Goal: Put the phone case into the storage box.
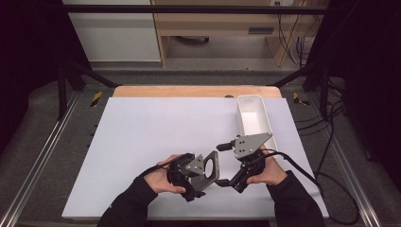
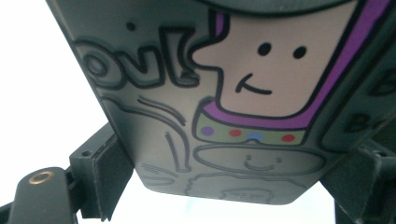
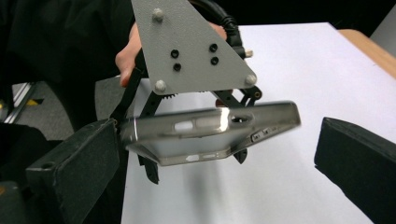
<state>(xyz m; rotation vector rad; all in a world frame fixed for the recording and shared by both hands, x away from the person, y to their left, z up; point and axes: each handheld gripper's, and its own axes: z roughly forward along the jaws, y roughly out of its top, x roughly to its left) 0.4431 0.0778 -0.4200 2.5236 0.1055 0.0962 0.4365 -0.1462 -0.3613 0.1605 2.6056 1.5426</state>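
Step in hand: handover or joint handling of a phone case (image 3: 210,133) above the white table (image 1: 142,142), near its front edge. The left gripper (image 1: 215,176) pinches the case across its width, 1 pad (image 2: 105,177) on each side, printed back toward its camera. The right gripper (image 3: 215,186) stands spread, its left pad (image 3: 79,168) at the case's corner, the other apart. A white bin (image 1: 253,116) waits beyond. Judged next: the right jaws close squarely on the free end before any release
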